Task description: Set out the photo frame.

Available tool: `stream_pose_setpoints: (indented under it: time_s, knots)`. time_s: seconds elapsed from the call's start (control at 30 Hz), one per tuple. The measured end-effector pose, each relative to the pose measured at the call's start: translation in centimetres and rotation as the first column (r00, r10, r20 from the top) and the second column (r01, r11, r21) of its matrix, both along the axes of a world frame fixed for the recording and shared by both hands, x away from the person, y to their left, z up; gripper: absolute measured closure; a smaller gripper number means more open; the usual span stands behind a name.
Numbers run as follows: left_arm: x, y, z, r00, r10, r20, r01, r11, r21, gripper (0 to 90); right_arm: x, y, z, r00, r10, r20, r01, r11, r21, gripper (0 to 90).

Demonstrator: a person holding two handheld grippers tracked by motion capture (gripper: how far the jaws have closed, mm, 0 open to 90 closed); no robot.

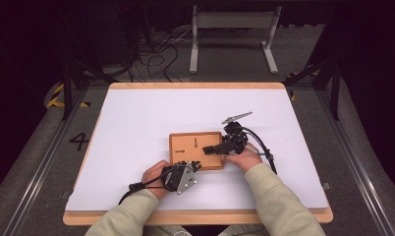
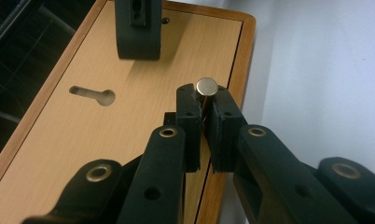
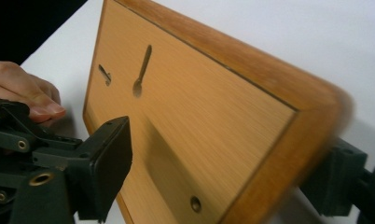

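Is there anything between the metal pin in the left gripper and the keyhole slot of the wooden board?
Nothing visible: the pin is clamped in the left gripper, and bare wood lies between it and the slot.

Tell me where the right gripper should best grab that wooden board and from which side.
Probably its raised rim at the right edge. The wooden board lies flat on the white table, so only a rim offers two opposing faces. The right gripper already comes in from that side, one jaw over the panel and one outside the rim, open. The left gripper clamps a metal pin.
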State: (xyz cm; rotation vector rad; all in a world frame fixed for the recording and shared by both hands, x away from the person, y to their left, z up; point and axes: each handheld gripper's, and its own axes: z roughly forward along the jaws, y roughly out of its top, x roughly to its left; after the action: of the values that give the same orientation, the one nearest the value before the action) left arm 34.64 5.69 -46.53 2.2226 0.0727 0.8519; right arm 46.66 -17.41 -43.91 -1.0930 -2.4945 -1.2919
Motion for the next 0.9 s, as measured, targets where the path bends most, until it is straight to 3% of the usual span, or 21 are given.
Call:
stream_pose_setpoints:
  time_s: [0.17,0.33,0.53,0.63,0.8,0.9]
  knots:
    - [-0.2,-0.1,0.1,0.9997,-0.001,0.025,0.000,0.9998,0.021,84.3,0.0,0.4,-0.2,0.9995,0.031,-0.009,-0.031,1.000,-0.003,30.8]
    - [-0.4,0.0,0.4,1.0000,-0.003,0.002,0.003,0.9996,0.027,83.1,0.0,0.1,-0.1,0.9988,0.040,-0.028,-0.040,0.999,0.008,33.9]
    - [-1.1,2.0,2.3,0.9969,-0.024,-0.075,0.020,0.9984,-0.052,63.8,-0.3,0.0,0.1,0.9984,0.051,-0.024,-0.051,0.999,-0.003,35.4]
    - [-1.3,2.8,2.8,0.9935,-0.025,-0.111,0.016,0.9965,-0.082,61.3,-0.5,0.0,0.3,0.9982,0.060,-0.003,-0.060,0.998,-0.014,36.1]
    - [-1.3,5.5,3.5,0.9801,0.012,-0.198,-0.046,0.9846,-0.169,57.6,-1.4,0.0,1.1,0.9934,0.094,0.066,-0.091,0.994,-0.054,38.8]
    - [-1.2,7.0,3.7,0.9776,0.035,-0.207,-0.078,0.9759,-0.204,57.4,-2.0,0.0,1.5,0.9891,0.111,0.097,-0.103,0.992,-0.078,40.0]
